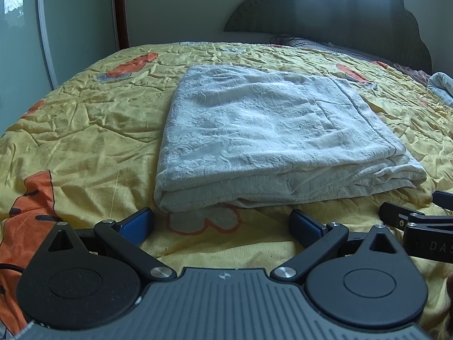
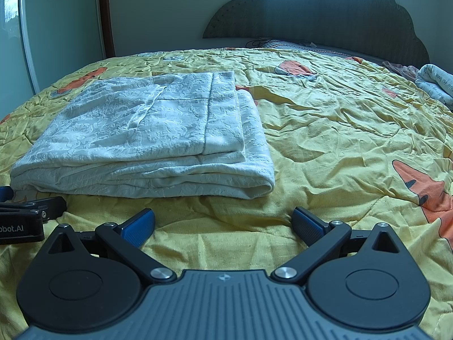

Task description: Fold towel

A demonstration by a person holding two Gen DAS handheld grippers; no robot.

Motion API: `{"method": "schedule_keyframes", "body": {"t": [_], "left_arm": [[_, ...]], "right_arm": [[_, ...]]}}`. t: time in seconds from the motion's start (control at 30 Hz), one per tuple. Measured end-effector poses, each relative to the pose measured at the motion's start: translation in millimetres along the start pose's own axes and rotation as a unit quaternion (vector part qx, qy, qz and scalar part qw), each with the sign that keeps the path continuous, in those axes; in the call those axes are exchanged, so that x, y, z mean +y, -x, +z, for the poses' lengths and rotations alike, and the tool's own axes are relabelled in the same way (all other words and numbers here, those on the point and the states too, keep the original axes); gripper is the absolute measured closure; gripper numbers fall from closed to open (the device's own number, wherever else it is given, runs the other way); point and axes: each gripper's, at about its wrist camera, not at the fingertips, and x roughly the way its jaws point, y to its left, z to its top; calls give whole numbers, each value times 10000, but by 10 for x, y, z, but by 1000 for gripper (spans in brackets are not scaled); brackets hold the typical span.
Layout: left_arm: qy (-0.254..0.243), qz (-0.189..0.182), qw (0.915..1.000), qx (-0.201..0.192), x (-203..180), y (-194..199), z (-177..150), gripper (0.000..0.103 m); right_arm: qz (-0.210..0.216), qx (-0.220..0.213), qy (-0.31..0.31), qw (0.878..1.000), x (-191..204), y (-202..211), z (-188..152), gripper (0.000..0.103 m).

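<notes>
A white towel (image 1: pixel 254 130) lies folded in several layers on the yellow bedspread (image 1: pixel 85 130), its stacked edges facing me. My left gripper (image 1: pixel 222 223) is open just short of its near edge, with nothing between the blue pads. In the right wrist view the same towel (image 2: pixel 147 136) sits to the left of centre. My right gripper (image 2: pixel 223 225) is open over bare bedspread (image 2: pixel 339 130), a little in front of the towel's right corner. Each gripper shows at the edge of the other's view: the right gripper (image 1: pixel 419 221) and the left gripper (image 2: pixel 25 218).
A dark scalloped headboard (image 2: pixel 325 11) stands at the far end of the bed. Rolled bedding (image 2: pixel 436 85) and a pillow lie at the far right. A glass door (image 1: pixel 25 28) and a wall are to the left.
</notes>
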Motion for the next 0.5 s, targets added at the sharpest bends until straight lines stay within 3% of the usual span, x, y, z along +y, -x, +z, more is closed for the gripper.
{"method": "schedule_keyframes", "body": {"t": [0.5], "left_arm": [[40, -8, 10000, -24, -16, 15, -12, 0]], "right_arm": [[1, 0, 0, 10000, 0, 3, 1, 0]]}}
